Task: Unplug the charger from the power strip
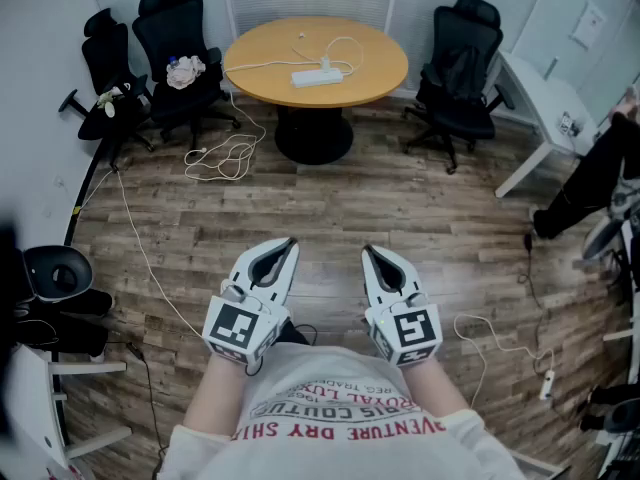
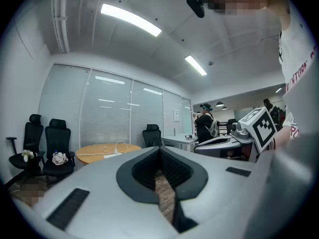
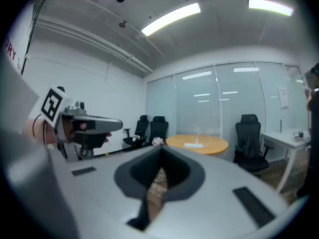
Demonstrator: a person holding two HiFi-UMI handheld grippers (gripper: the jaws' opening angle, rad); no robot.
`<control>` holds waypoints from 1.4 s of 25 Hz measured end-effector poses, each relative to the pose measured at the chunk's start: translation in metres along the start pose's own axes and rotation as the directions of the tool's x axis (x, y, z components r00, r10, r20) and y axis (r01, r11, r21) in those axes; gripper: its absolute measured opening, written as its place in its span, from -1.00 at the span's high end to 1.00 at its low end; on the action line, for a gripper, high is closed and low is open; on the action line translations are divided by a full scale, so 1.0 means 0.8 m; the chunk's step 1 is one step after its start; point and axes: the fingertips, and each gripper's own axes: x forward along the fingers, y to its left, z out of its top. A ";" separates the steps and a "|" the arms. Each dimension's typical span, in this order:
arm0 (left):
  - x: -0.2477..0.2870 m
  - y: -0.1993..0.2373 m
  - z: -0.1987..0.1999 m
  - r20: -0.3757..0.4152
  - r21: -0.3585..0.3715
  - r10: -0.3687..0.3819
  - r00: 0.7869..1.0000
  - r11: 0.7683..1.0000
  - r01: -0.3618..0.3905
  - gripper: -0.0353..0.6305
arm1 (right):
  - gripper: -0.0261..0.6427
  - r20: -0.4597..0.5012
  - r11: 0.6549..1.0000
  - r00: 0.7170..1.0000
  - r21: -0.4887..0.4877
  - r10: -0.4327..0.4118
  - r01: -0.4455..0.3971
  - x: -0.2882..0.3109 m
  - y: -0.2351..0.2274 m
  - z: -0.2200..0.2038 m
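Currently, left gripper (image 1: 290, 240): jaws closed together, nothing between them, held low in front of the person's shirt (image 1: 340, 418).
Right gripper (image 1: 366, 250): jaws pressed together too, empty, just beside the left one.
Charger (image 1: 325, 64): small white plug seated in the power strip (image 1: 312, 78), its cable looping behind.
Power strip: lies on the round wooden table (image 1: 260, 66), well apart from both grippers' fingertips, across the plank floor (image 1: 330, 203).

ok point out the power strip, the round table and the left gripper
power strip (image 1: 316, 77), head view, middle of its white body
round table (image 1: 380, 70), head view, bare top near its right rim
left gripper (image 1: 288, 244), head view, between its closed fingertips
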 end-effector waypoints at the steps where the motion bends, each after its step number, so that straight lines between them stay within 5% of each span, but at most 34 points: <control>1: -0.001 -0.001 -0.001 0.004 0.003 -0.005 1.000 1.000 0.005 0.79 | 0.84 0.000 1.000 1.000 0.000 0.000 0.000 0.000 0.001 -0.001; 22: 0.004 -0.003 -0.030 -0.013 -0.018 -0.030 0.999 0.999 0.030 0.80 | 0.83 -0.003 0.999 1.000 0.046 -0.024 0.024 -0.002 -0.013 -0.019; 35: 0.093 0.086 -0.050 -0.037 -0.043 -0.064 0.997 0.997 0.063 0.80 | 0.83 -0.062 0.993 0.995 0.081 -0.080 0.085 0.107 -0.062 -0.028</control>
